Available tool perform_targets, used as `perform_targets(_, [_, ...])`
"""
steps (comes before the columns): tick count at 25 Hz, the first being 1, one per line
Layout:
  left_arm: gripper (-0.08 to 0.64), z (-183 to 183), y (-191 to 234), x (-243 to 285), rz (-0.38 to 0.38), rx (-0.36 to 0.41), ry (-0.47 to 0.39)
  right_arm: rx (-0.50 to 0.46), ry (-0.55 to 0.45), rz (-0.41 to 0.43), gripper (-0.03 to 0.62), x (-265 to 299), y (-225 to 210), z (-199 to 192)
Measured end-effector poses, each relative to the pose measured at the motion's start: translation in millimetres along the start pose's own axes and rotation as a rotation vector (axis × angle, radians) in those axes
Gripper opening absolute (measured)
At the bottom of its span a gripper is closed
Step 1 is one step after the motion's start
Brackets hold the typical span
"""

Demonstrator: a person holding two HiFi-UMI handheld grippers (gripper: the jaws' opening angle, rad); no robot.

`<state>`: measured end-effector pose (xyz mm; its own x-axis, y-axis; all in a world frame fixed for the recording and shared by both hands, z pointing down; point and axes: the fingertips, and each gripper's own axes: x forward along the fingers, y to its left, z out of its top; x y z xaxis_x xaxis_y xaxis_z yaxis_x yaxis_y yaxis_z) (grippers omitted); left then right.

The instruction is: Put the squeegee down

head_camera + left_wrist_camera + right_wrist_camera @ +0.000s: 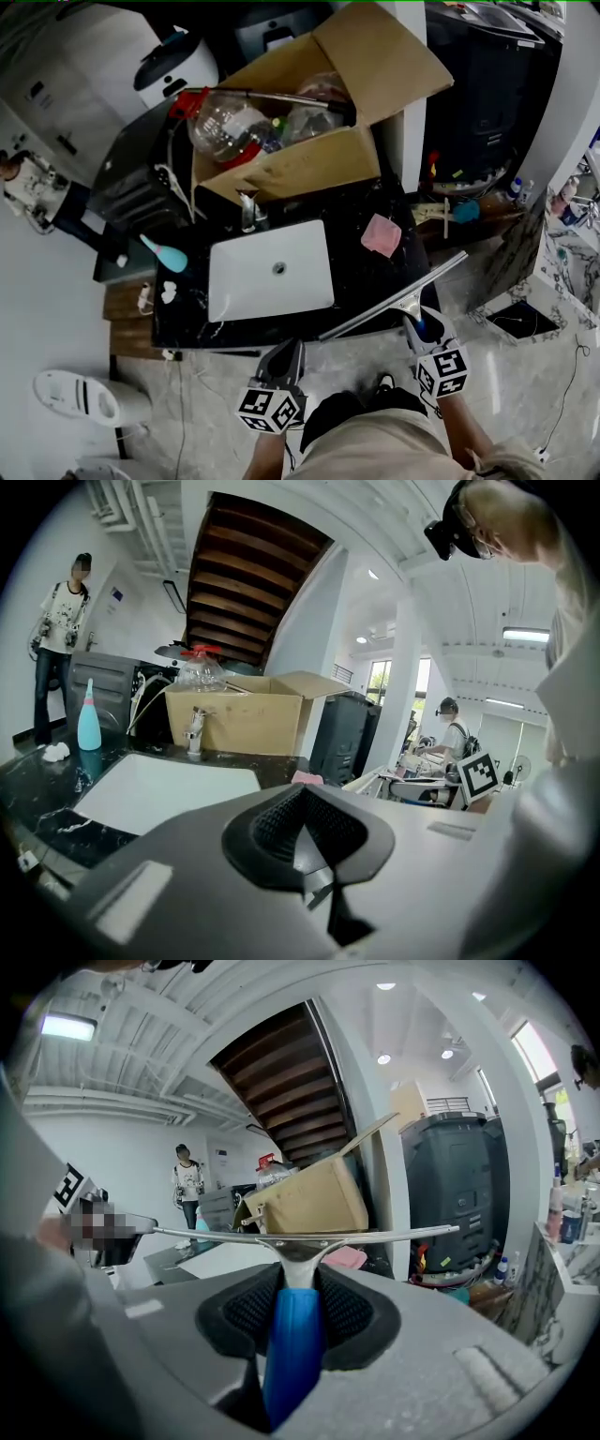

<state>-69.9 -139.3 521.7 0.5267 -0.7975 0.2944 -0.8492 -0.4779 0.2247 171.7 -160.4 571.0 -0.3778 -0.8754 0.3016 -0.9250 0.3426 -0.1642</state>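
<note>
— Where was the squeegee [392, 302]?
— Its blue handle was clamped in the right gripper [419, 326], with the blade over the counter's [370, 281] front edge.
— And the left gripper [289, 352]?
— Its jaws were together and empty, just short of the counter. Beyond lay the sink [270, 272], then a box [309, 167].
</note>
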Motion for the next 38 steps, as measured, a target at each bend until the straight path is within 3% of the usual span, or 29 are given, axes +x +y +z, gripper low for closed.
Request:
perform_targets(4, [0.015,4,21,22,-0.034,-0.019,0.014,0.023,0.048,-0.026,0.121,24,-2,-5])
perform_targets(9, [0.015,26,58,53,-0.091,-0.018,-0.008,0.130,0.034,-0.085,0.121,54,-2,18])
perform_targets(19, [0.015,81,114,94,-0.214,0.015,-0.083,0.044,-0.037,-0.192,0.121,110,1,84])
perform_targets(26, [0.015,84,137,102,-0.215,0.031,-0.084,0.048,-0.012,-0.197,0.121,153,-14,108])
perform_targets(31, [0.015,81,139,110,-0.176,-0.003,-0.063,0.002,0.038,-0.189,0.121,191,-36,114])
perform_targets(38, [0.015,79,136,117,-0.104,-0.024,-0.029,0.041,0.162,-0.178,0.123,255,-79,93])
